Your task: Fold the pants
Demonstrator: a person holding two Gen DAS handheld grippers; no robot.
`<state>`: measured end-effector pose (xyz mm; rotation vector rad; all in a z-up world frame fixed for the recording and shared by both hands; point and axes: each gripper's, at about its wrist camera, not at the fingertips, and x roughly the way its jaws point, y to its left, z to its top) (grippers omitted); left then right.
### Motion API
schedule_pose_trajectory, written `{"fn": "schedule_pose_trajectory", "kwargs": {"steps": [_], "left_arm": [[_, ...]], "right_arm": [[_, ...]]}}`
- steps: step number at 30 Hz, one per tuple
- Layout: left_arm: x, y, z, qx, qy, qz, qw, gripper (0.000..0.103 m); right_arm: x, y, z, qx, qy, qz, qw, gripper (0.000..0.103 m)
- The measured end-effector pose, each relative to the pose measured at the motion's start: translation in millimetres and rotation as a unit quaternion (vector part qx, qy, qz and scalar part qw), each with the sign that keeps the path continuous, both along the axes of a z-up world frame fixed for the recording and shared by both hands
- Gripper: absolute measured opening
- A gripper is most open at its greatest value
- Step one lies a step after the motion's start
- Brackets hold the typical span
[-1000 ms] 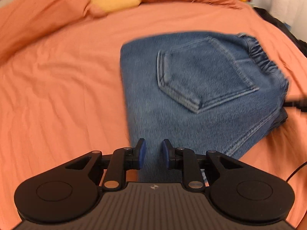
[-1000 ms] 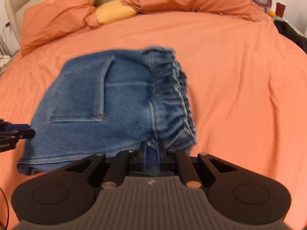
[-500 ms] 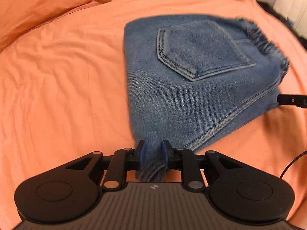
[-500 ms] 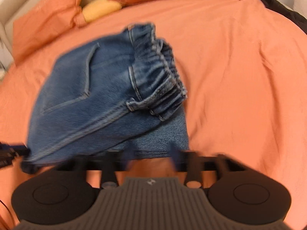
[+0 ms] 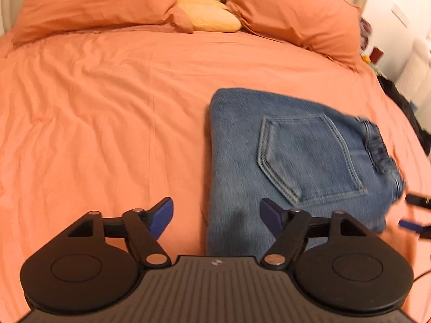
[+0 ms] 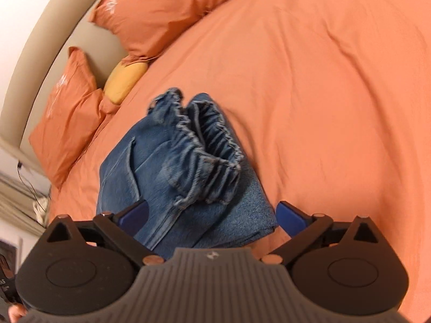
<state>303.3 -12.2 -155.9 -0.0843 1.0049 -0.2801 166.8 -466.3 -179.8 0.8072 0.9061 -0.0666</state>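
The blue denim pants (image 5: pixel 291 161) lie folded into a compact stack on the orange bed sheet (image 5: pixel 107 107), back pocket up and elastic waistband to the right. My left gripper (image 5: pixel 216 215) is open and empty above the stack's near left corner. In the right wrist view the pants (image 6: pixel 183 177) show their gathered waistband on top. My right gripper (image 6: pixel 212 215) is open and empty, its jaws spread either side of the stack's near edge. Its fingertips also show at the right edge of the left wrist view (image 5: pixel 416 212).
Two orange pillows (image 5: pixel 94 0) and a yellow cushion (image 5: pixel 210 17) lie against the beige headboard (image 6: pixel 48 27) at the far end. Dark clothing and small items sit past the bed's right edge (image 5: pixel 396 88). A cable hangs by the wall on the left (image 6: pixel 27 177).
Both grippers have opened and let go of the pants. The folded stack now rests on the bed, and both grippers have drawn back and tilted.
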Motion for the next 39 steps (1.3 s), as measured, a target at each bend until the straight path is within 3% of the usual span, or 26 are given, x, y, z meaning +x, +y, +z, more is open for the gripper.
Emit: {"fn": "schedule_pose_trajectory", "kwargs": {"steps": [5, 13, 17, 27, 29, 30, 31, 32, 39], "left_arm": [[24, -1, -14, -0.009, 0.015, 0.006, 0.9998, 0.088], [53, -6, -38, -0.025, 0.031, -0.008, 0.9992, 0.089], [62, -6, -47, -0.049, 0.036, -0.016, 0.998, 0.092], [71, 17, -76, -0.138, 0.067, 0.001, 0.9881, 0.096], [69, 19, -77, -0.15, 0.067, 0.002, 0.9864, 0.09], [68, 20, -76, -0.155, 0.068, 0.001, 0.9855, 0.081], [68, 20, -76, -0.166, 0.074, -0.002, 0.9834, 0.064], [70, 20, -75, -0.182, 0.081, -0.003, 0.9799, 0.054], [65, 3, -58, -0.15, 0.063, -0.001, 0.9867, 0.033]], "right_arm": [[14, -1, -20, 0.024, 0.015, 0.005, 1.0, 0.097], [30, -6, -51, 0.058, 0.0, -0.001, 0.998, 0.098], [30, -11, -69, 0.096, -0.014, -0.008, 0.995, 0.098], [38, -6, -74, 0.088, -0.027, -0.008, 0.996, 0.095], [34, -6, -73, 0.087, -0.03, -0.012, 0.996, 0.091], [32, -5, -72, 0.086, -0.032, -0.012, 0.996, 0.088], [29, -6, -71, 0.086, -0.033, -0.012, 0.996, 0.086], [28, -6, -69, 0.086, -0.033, -0.012, 0.996, 0.083], [24, -4, -46, 0.064, -0.037, 0.013, 0.997, 0.06]]}}
